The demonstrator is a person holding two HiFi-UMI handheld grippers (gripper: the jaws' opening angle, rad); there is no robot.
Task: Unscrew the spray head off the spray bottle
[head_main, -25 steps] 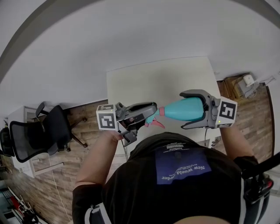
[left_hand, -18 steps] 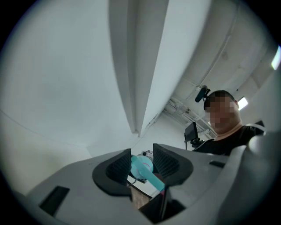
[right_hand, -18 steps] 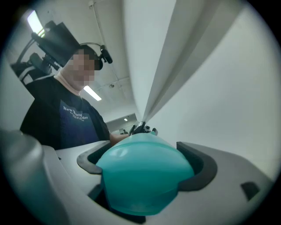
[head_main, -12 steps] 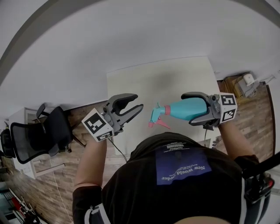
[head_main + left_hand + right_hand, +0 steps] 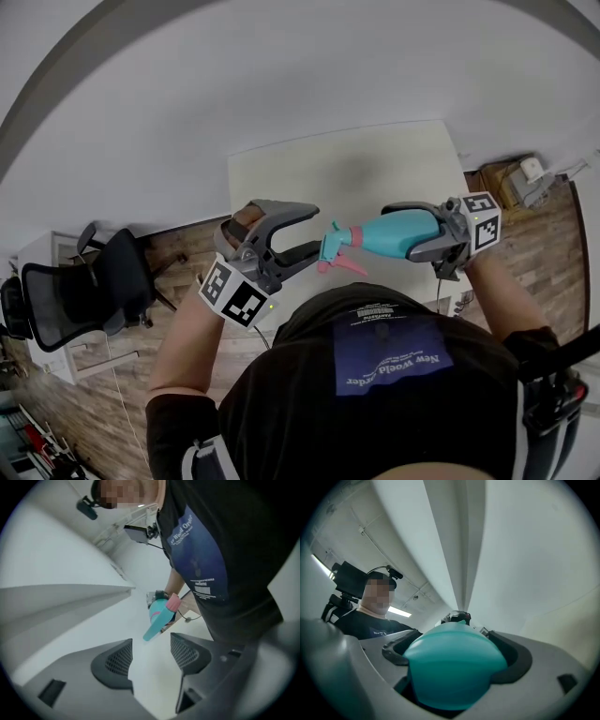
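The teal plastic spray head (image 5: pixel 334 246) still caps the teal bottle (image 5: pixel 398 232) clenched in the right tongs (image 5: pixel 400 231). The left tongs (image 5: pixel 312 231), nine o'clock of it, have just been opening, empty.

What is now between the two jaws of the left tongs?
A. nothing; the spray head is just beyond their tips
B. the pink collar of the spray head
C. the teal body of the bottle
A: the left tongs, which have just been opening, show an empty gap, and the spray head sits ahead of it on the bottle that the right tongs clamp.
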